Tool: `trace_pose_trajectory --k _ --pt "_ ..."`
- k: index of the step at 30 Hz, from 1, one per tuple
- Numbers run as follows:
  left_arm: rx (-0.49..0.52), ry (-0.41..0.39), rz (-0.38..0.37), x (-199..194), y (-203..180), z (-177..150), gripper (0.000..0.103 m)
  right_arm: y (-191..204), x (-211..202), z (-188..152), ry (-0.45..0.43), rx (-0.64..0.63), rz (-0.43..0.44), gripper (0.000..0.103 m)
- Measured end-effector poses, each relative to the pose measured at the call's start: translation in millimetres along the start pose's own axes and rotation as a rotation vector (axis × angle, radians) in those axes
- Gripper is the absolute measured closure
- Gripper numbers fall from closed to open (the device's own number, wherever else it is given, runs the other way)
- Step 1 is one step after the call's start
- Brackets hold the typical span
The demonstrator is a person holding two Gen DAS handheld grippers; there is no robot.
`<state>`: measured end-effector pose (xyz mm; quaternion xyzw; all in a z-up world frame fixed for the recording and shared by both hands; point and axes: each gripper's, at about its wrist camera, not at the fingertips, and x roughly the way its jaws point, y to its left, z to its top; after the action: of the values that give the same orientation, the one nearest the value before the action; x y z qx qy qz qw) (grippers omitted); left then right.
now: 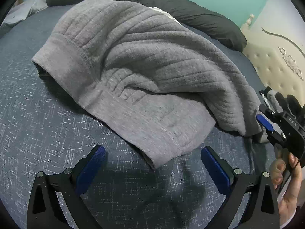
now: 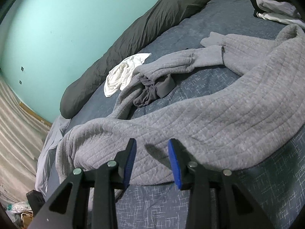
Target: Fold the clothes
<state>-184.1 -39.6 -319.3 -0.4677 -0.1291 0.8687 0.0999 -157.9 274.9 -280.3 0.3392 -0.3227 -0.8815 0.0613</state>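
A: Left wrist view?
B: Left hand-held gripper (image 1: pixel 153 164) released, near the grey sweatshirt (image 1: pixel 144 72) hem on the bed (image 1: pixel 38 133).
A: Right wrist view?
B: Right hand-held gripper (image 2: pixel 152 152) released over the sweatshirt; soft, limp fabric; probably grasp the hem corners.

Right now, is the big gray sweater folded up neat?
No. The gray sweater lies rumpled across the bed, one sleeve stretched out, not tucked in.

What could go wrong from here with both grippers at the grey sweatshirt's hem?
1. The left gripper is open with only the hem corner of the grey sweatshirt near it; closing may catch the bedspread too.
2. A dark sock lies on the sleeve and may get folded in.
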Motion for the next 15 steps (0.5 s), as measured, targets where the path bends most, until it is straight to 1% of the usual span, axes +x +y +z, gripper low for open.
trace_pose_trajectory --k 3,13,14,15 --pt "0.004 0.003 0.011 1 0 0 0.000 0 0 0 0.000 0.000 0.000 0.068" --pt "-0.011 0.029 -0.005 12 0 4 0.001 -1 1 -1 0.003 0.005 0.001 0.068" --pt "-0.011 0.033 -0.008 13 0 4 0.002 -1 1 -1 0.003 0.005 0.001 0.068" --pt "-0.010 0.037 -0.012 14 0 4 0.006 -1 1 -1 0.003 0.006 0.001 0.068"
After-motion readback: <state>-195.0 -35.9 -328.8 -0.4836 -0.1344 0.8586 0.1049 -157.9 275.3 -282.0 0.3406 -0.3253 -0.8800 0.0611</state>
